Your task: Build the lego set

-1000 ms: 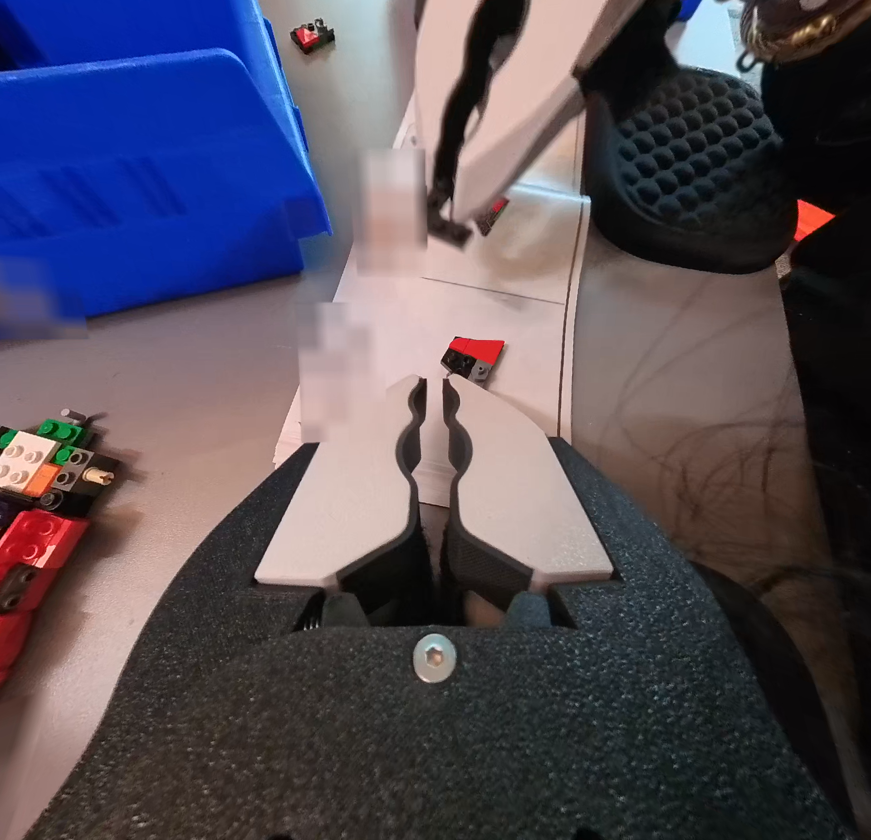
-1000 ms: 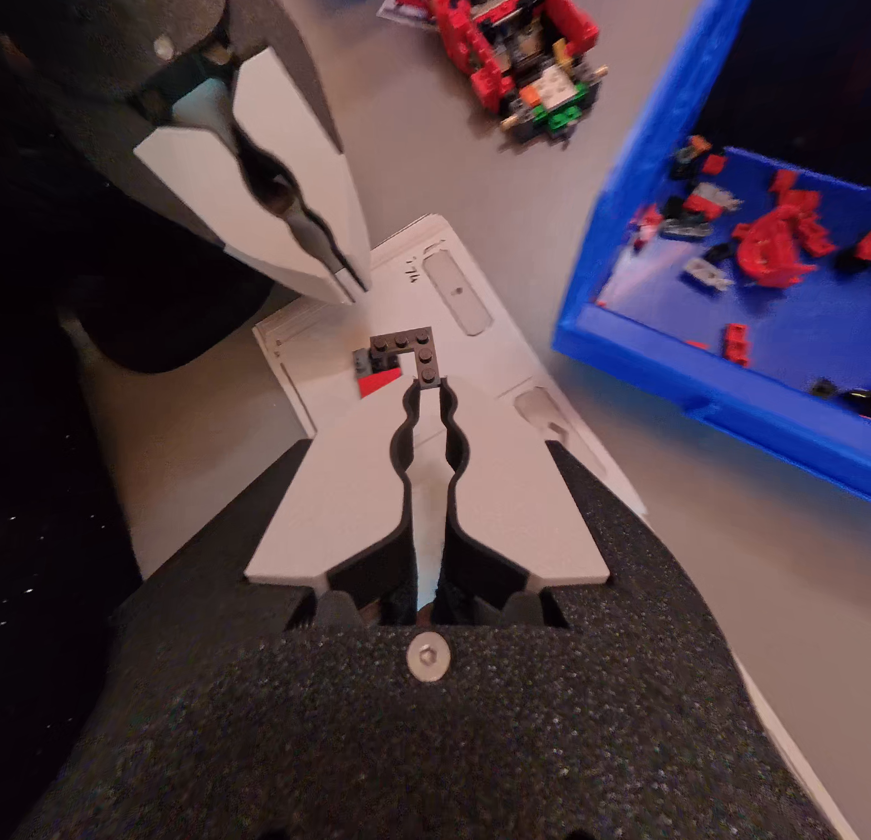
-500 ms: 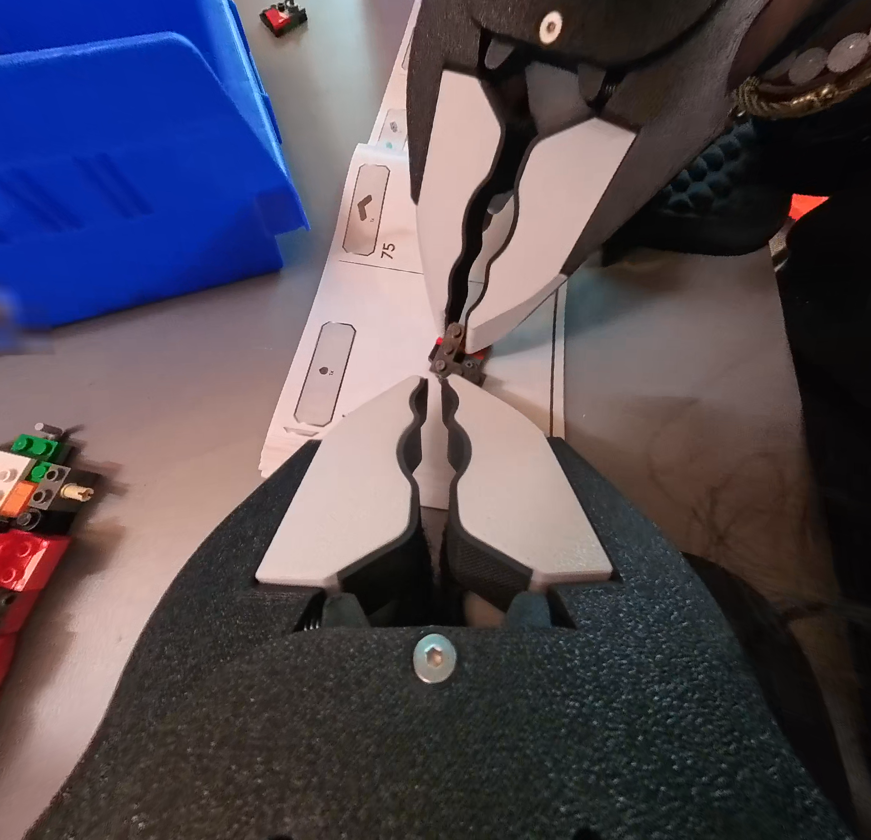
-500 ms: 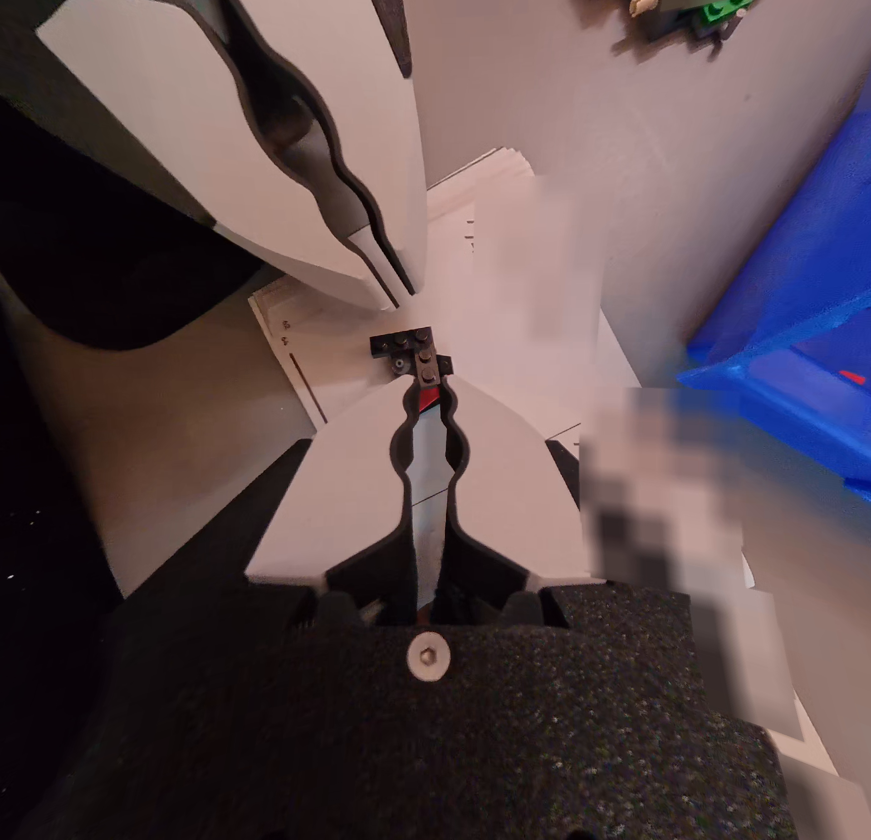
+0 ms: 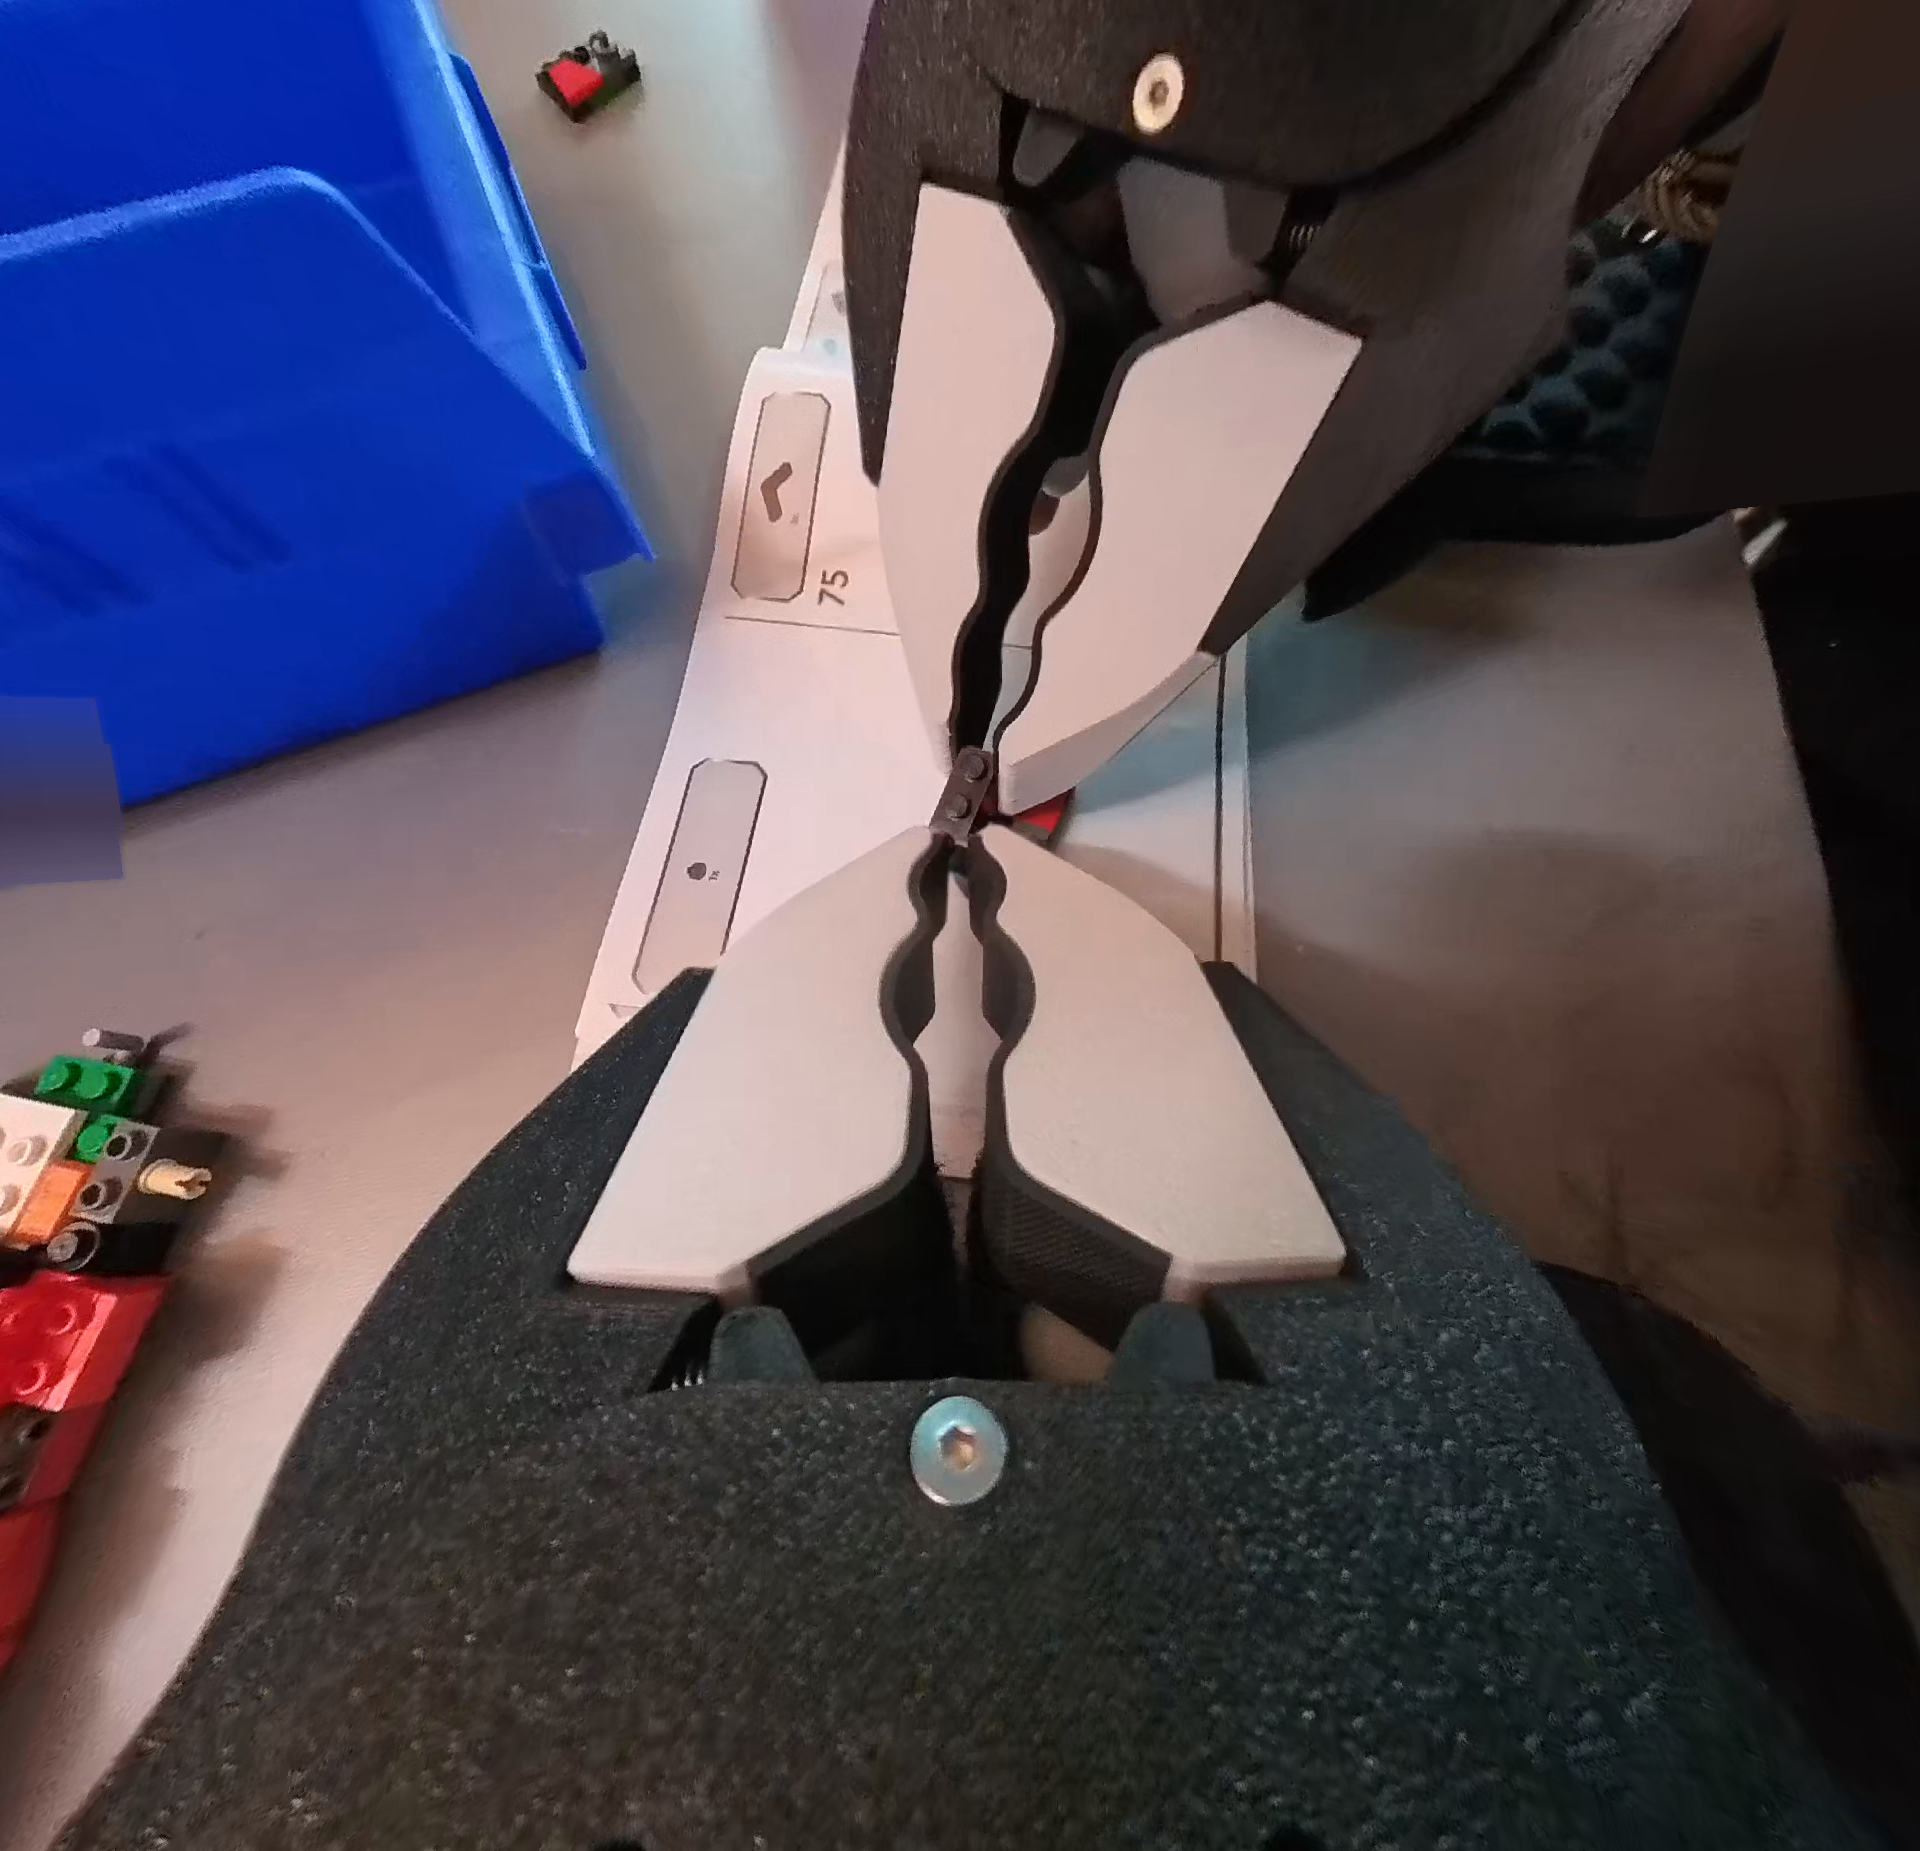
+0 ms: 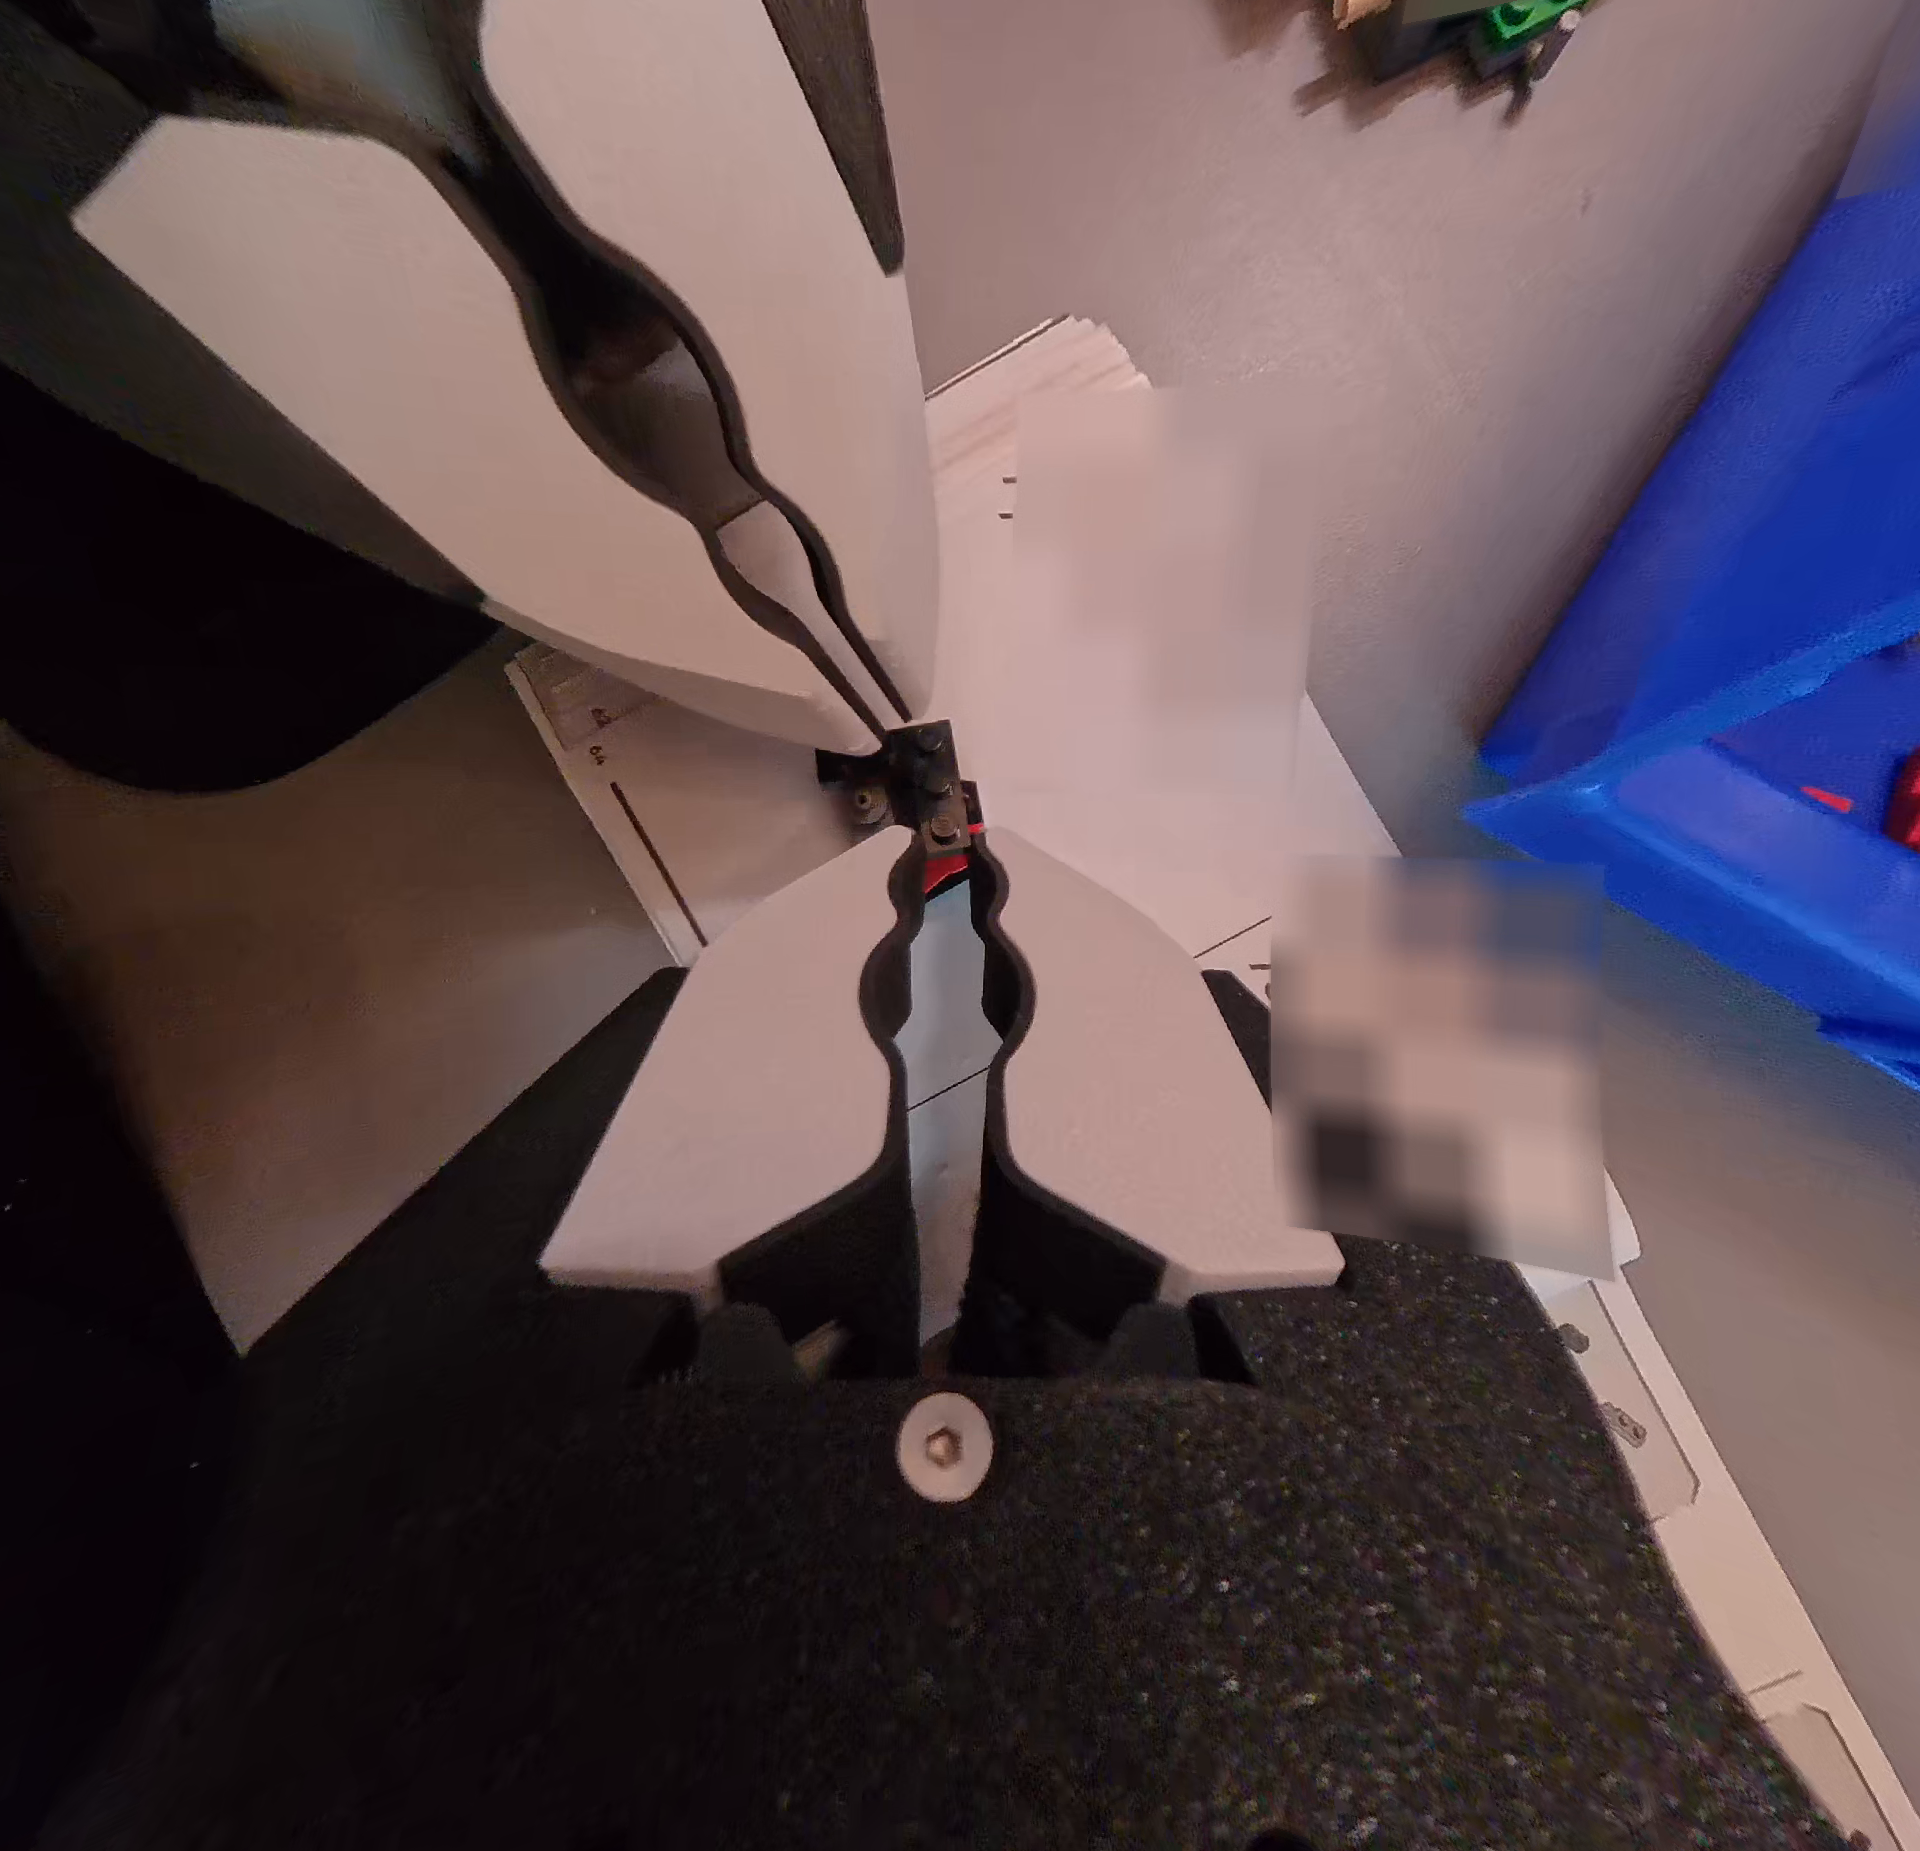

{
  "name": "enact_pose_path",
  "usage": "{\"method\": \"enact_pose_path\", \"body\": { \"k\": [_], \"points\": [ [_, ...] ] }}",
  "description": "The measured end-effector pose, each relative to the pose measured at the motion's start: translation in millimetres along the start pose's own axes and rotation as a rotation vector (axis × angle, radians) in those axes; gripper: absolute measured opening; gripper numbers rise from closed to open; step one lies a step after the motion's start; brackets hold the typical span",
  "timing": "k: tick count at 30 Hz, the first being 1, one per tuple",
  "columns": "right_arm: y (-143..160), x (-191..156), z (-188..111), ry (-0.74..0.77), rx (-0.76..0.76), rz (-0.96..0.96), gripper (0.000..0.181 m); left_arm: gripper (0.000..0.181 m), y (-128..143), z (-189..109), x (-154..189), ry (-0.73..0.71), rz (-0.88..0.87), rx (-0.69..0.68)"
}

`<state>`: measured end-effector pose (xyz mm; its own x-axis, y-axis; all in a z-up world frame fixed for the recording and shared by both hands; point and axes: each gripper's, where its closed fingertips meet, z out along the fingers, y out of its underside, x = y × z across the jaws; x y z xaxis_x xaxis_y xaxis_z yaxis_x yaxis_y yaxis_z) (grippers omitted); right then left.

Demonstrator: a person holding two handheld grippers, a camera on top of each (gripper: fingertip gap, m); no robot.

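Two handheld grippers meet tip to tip over an open instruction booklet (image 5: pixel 821 721) on a grey table (image 5: pixel 343 866). At centre frame in the left wrist view, the left gripper (image 5: pixel 954 845) has its fingers pressed nearly together on the lower end of a small dark plate (image 5: pixel 964 799), while the right gripper (image 5: pixel 977 752) comes down from the top of the frame and pinches the plate's upper end. A red piece (image 5: pixel 1042 819) shows just behind the tips, touching the plate.

In the right wrist view the roles are mirrored: the right gripper (image 6: pixel 943 845) nips the near end of the studded dark plate (image 6: pixel 932 778) at centre, and the left gripper (image 6: pixel 894 726) reaches in from the upper left, its fingers all but closed at the plate's far corner. Whether the plate rests on the page or is lifted off it cannot be told.

A blue bin (image 5: pixel 260 367) fills the upper left of the left wrist view, with a small red-and-black piece (image 5: pixel 587 76) on the table beyond it and a partly built red, green and white model (image 5: pixel 73 1209) at the lower left edge. Only the right wrist view looks into the blue bin (image 6: pixel 1714 710) at right, where red parts (image 6: pixel 1907 809) lie. A dark textured object (image 5: pixel 1590 367) sits at upper right of the left wrist view, behind the right gripper.
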<state>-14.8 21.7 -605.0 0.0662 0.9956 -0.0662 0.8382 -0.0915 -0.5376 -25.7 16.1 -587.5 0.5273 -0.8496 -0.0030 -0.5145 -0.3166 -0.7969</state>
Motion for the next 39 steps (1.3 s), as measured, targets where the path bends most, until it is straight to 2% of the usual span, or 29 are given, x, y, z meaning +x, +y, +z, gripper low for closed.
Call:
{"method": "enact_pose_path", "body": {
  "k": [8, 15, 19, 22, 24, 29, 32, 39],
  "points": [
    [-0.3, 0.7, -0.3, 0.028, -0.002, 0.001, 0.008, 0.001, 7.2, 6.2, -1.4, -0.021, 0.029, -0.055],
    [1.1, -1.6, -10.5, -0.071, 0.024, 0.034, 0.023, 0.001, 15.6, 10.0, -1.5, -0.049, 0.077, -0.124],
    [1.5, 3.2, -18.5, -0.091, 0.046, 0.036, 0.016, 0.001, 11.2, 5.0, -4.6, -0.059, 0.061, -0.099],
    [-11.1, 2.0, -25.1, -0.127, 0.123, -0.01, 0.0, 0.002, 11.7, 2.1, -5.6, -0.066, 0.054, -0.094],
    [-18.7, 1.1, -22.6, -0.151, 0.156, -0.061, 0.0, 0.002, 11.1, 1.5, -3.1, -0.055, 0.055, -0.088],
    [-18.3, 9.8, -7.2, -0.161, 0.081, -0.15, 0.0, 0.016, 12.6, 0.9, 12.8, 0.022, 0.064, -0.088],
    [-13.3, 13.1, -1.8, -0.175, 0.023, -0.145, 0.0, 0.023, 14.2, 1.6, 10.7, -0.008, 0.077, -0.094],
    [-11.8, 5.2, 2.2, -0.269, 0.017, -0.12, 0.001, 0.022, 17.0, 6.3, 10.4, 0.003, 0.074, -0.115]
  ]
}}
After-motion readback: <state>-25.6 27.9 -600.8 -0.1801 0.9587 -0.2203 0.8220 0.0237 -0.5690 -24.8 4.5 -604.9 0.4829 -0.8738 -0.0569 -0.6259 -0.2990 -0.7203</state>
